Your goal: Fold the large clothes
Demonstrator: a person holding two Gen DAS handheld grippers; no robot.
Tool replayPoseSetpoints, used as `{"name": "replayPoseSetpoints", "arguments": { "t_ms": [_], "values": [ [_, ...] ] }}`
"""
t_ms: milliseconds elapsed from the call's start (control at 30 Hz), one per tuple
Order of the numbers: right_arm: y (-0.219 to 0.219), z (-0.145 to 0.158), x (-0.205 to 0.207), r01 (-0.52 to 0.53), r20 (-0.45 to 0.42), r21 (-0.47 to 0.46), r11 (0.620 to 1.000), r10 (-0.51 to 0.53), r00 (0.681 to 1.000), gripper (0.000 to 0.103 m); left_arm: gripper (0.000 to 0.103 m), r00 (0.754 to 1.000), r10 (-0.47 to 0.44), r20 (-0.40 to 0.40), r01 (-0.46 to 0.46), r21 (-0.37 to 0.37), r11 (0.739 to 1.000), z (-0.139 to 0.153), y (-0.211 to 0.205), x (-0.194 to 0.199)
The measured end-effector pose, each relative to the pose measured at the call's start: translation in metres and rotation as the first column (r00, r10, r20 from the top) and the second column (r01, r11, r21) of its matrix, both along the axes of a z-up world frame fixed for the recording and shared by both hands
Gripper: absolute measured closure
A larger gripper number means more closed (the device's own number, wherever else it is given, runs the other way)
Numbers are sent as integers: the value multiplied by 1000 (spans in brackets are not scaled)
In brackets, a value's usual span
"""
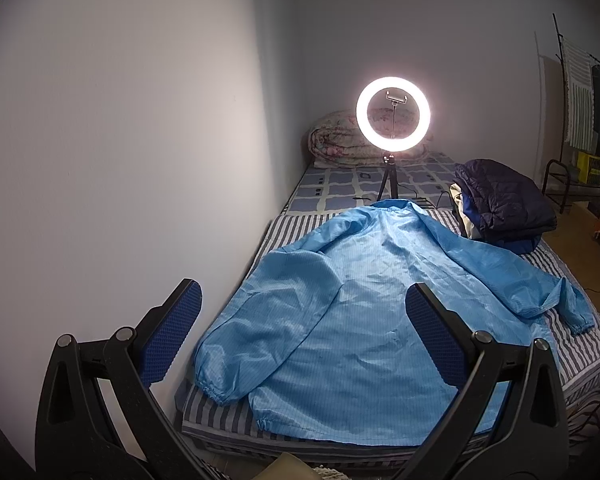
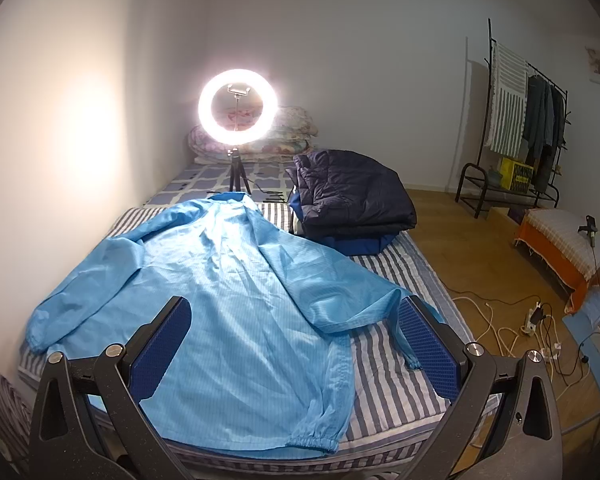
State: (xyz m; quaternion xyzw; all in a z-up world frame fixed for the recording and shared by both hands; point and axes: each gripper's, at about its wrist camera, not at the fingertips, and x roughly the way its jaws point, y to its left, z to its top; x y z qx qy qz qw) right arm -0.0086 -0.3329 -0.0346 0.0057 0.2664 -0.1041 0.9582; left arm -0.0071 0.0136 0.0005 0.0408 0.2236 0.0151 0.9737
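Observation:
A light blue jacket [image 1: 352,320] [image 2: 228,300] lies spread flat on the striped mattress [image 1: 580,344] [image 2: 396,364], collar toward the far end, both sleeves out to the sides. My left gripper [image 1: 304,300] hovers open above the jacket's lower left part, near the left sleeve cuff [image 1: 216,392]. In the right wrist view my right gripper [image 2: 294,316] hangs open over the jacket's lower right half, and the right sleeve cuff [image 2: 414,362] lies just by its right finger. Neither gripper holds anything.
A folded dark navy puffer jacket [image 2: 352,196] [image 1: 500,200] sits on a pile at the bed's right far side. A lit ring light [image 2: 238,106] [image 1: 393,114] on a tripod stands mid-bed before rolled quilts [image 2: 292,136]. Cables [image 2: 500,320], a clothes rack [image 2: 532,128] and a covered bench [image 2: 568,248] occupy the floor right.

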Motion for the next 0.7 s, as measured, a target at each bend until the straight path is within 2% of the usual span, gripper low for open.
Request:
{"name": "replayPoseSetpoints", "arguments": {
  "t_ms": [333, 500, 700],
  "values": [
    [15, -7, 11, -24, -18, 13, 1000, 24, 1000, 0, 0, 999, 39, -24, -39, 14, 999, -11, 11, 9],
    [30, -8, 25, -79, -18, 21, 997, 79, 997, 0, 0, 994, 89, -68, -88, 18, 996, -34, 33, 10],
    [59, -6, 44, -238, 117, 105, 966, 225, 967, 0, 0, 985, 125, -122, -127, -5, 992, -63, 65, 7]
  ]
}}
